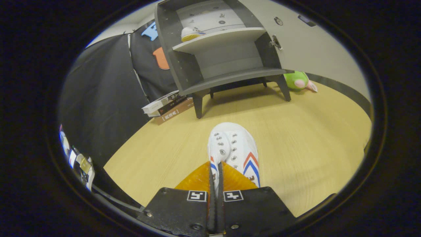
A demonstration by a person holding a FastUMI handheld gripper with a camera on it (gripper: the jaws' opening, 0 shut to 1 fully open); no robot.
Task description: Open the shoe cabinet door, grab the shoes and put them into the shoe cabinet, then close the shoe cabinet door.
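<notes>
Pale wood floor (296, 131) with a grey shoe cabinet (223, 62) standing on it.

The cabinet rests on dark legs, its door (309, 42) swung open; a second white shoe (191, 33) lies on the upper shelf (230, 34), the lower shelf (236, 77) bare. Beside its leg, a small stack of books (167, 106) sits on the floor against the booth wall. A green plush toy (297, 80) lies near the other leg. Nearer, a white shoe (235, 148) with red and blue stripes is pinched at its heel edge by the closed fingers (216, 177).
</notes>
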